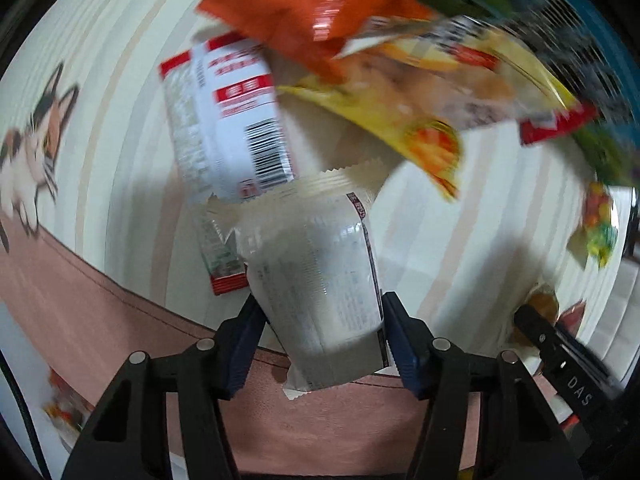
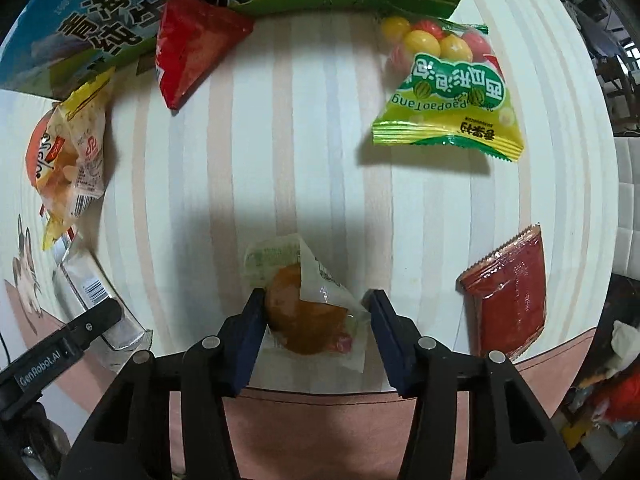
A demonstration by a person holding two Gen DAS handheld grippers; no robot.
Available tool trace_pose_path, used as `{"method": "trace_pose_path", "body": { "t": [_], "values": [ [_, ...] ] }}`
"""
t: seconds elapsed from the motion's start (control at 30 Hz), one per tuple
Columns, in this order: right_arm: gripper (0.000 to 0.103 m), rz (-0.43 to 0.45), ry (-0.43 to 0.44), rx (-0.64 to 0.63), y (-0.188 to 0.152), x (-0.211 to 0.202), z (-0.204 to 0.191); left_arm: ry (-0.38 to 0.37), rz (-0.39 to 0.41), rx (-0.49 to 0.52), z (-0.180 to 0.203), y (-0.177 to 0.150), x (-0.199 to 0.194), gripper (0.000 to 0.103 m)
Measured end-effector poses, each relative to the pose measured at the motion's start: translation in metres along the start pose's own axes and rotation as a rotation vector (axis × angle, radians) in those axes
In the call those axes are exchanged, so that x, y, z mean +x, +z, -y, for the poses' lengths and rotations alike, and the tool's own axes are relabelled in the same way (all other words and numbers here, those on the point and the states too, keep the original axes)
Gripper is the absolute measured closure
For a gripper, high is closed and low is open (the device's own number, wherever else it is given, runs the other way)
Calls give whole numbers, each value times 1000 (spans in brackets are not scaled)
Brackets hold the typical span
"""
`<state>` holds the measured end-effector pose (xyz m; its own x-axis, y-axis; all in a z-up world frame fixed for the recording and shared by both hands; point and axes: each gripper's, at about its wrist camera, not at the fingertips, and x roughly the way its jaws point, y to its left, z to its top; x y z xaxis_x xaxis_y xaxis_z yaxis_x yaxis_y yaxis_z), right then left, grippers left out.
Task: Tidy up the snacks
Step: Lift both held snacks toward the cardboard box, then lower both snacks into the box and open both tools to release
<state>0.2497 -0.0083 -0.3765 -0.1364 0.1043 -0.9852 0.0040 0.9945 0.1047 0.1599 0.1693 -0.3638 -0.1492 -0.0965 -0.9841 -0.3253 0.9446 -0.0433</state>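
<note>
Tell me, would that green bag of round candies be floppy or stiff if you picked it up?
Probably floppy: the green candy bag is thin film with crimped ends. The round candy balls showing through its clear end would likely shift and bunch at the low end. The glossy film may be somewhat slippery to pinch.

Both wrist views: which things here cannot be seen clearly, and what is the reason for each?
- Left wrist view: print on the white packet in the left hand-held gripper is motion-blurred.
- Left wrist view: the orange bag is blurred and cut by the top edge.
- Right wrist view: the milk box is cut by the top edge.
- Right wrist view: the right hand-held gripper hides part of the bun packet.
</note>
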Motion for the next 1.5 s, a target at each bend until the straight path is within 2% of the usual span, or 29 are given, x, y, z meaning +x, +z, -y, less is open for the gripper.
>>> {"method": "trace_pose_path", "body": {
  "t": [0.1,0.17,0.33,0.6,0.73,0.8,0.9,1.07,1.23,1.4,1.5],
  "values": [
    [49,3,6,-2,-14,8,3,44,34,75,26,-11,-4,47],
    [49,6,16,3,-23,11,10,48,46,100,38,-17,-7,47],
    [49,19,59,17,-31,-2,21,17,68,139,68,-19,-24,47],
    [49,108,171,23,-41,-65,34,-65,173,230,97,-23,-101,47],
    [49,188,228,14,-37,-118,42,-105,243,270,104,19,-156,47],
    [49,219,256,10,-14,-140,47,-124,272,292,118,36,-187,47],
    [49,269,291,4,17,-177,53,-131,310,318,115,63,-218,47],
    [49,335,280,-12,68,-218,43,-68,361,355,125,125,-250,47],
    [49,322,240,-14,121,-217,29,3,317,381,126,185,-238,47],
    [49,237,214,3,163,-188,20,84,177,411,123,240,-196,47],
    [49,186,184,7,178,-167,15,129,114,421,119,258,-171,47]
  ]
}}
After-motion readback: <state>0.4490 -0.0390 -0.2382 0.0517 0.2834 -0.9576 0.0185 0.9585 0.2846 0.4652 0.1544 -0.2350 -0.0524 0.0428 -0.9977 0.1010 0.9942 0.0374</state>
